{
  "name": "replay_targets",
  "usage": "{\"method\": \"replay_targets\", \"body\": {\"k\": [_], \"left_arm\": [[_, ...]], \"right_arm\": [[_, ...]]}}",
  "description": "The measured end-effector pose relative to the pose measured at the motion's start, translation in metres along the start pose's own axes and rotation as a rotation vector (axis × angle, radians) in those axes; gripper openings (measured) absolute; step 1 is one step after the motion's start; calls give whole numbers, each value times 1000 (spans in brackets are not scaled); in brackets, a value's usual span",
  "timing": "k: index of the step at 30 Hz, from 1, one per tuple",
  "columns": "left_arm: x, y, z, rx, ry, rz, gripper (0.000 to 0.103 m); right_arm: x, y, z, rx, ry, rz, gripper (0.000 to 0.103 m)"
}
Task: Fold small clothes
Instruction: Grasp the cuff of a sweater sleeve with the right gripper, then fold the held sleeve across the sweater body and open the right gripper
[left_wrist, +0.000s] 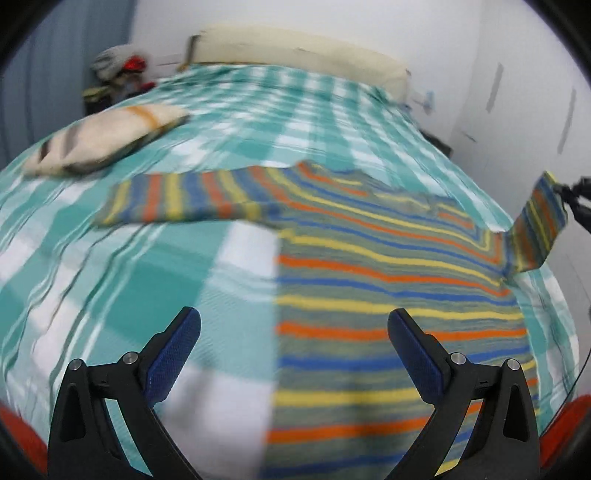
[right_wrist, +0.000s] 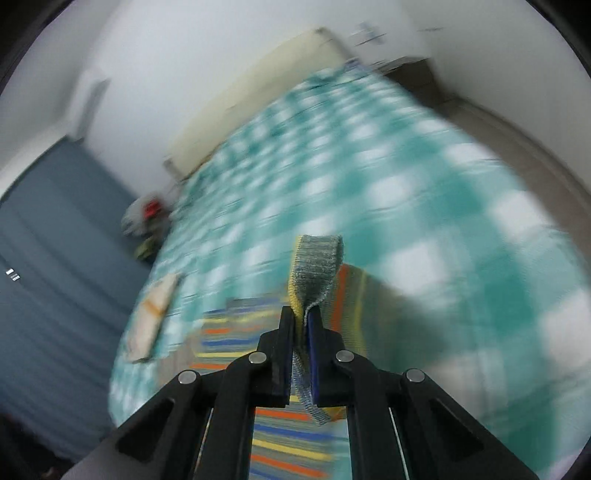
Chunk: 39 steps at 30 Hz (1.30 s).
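A small striped sweater (left_wrist: 388, 288), with orange, yellow and blue bands, lies flat on a teal checked bedspread (left_wrist: 166, 266). Its left sleeve (left_wrist: 192, 199) stretches out flat to the left. Its right sleeve (left_wrist: 539, 225) is lifted off the bed. My right gripper (right_wrist: 302, 317) is shut on that sleeve's grey ribbed cuff (right_wrist: 317, 266) and shows at the right edge of the left wrist view (left_wrist: 576, 199). My left gripper (left_wrist: 293, 325) is open and empty, hovering over the sweater's lower left edge.
A folded beige cloth with stripes (left_wrist: 103, 136) lies on the bed at the far left, also in the right wrist view (right_wrist: 153, 317). A cream headboard (left_wrist: 295, 51) stands against the white wall. A pile of things (left_wrist: 118, 70) sits beside the bed.
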<state>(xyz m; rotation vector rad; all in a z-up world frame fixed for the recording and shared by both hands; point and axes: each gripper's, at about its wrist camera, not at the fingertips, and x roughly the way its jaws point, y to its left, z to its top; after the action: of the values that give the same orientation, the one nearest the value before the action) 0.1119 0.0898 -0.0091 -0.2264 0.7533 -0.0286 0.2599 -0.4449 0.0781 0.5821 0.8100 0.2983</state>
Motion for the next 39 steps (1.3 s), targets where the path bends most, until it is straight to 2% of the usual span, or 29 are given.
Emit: {"method": "replay_targets", "body": {"k": [4, 6, 7, 8, 11, 15, 19, 20, 21, 22, 23, 26, 30, 32, 34, 37, 39], "left_arm": [[8, 34, -7, -87, 52, 31, 101], [8, 43, -6, -124, 46, 22, 101], [9, 46, -4, -139, 42, 21, 101], [9, 50, -4, -154, 41, 24, 101], [10, 56, -4, -183, 46, 27, 101], [13, 54, -4, -182, 45, 15, 101], [25, 40, -10, -131, 82, 30, 101], [28, 36, -13, -111, 92, 47, 101], [30, 35, -15, -96, 96, 56, 102], [32, 32, -18, -70, 103, 71, 102], [33, 31, -19, -50, 108, 81, 102], [33, 27, -21, -12, 110, 98, 102], [34, 26, -21, -14, 111, 83, 102], [39, 23, -26, 22, 134, 94, 102], [44, 16, -35, 88, 142, 129, 102], [45, 11, -42, 131, 112, 160, 103], [44, 13, -44, 121, 108, 153, 103]], "right_arm": [[72, 70, -11, -61, 75, 58, 10], [119, 92, -26, -46, 142, 126, 25], [135, 99, -34, -40, 193, 152, 49], [151, 105, -42, -48, 229, 142, 55], [160, 107, -53, -81, 224, 125, 55], [141, 77, -46, -78, 220, 60, 53], [148, 20, -61, -22, 302, -20, 48], [157, -7, -75, -10, 358, -118, 47], [164, -26, -87, -12, 409, -218, 40], [165, -41, -97, -16, 436, -271, 12], [159, -49, -99, -22, 407, -272, 4], [133, -42, -91, -38, 318, -273, 10], [91, 12, -101, -240, 252, -233, 16], [75, 31, -131, -286, 249, -179, 33], [69, 35, -163, -313, 254, -174, 46], [83, 17, -225, -332, 353, -247, 49], [75, 18, -248, -399, 262, -272, 49]]}}
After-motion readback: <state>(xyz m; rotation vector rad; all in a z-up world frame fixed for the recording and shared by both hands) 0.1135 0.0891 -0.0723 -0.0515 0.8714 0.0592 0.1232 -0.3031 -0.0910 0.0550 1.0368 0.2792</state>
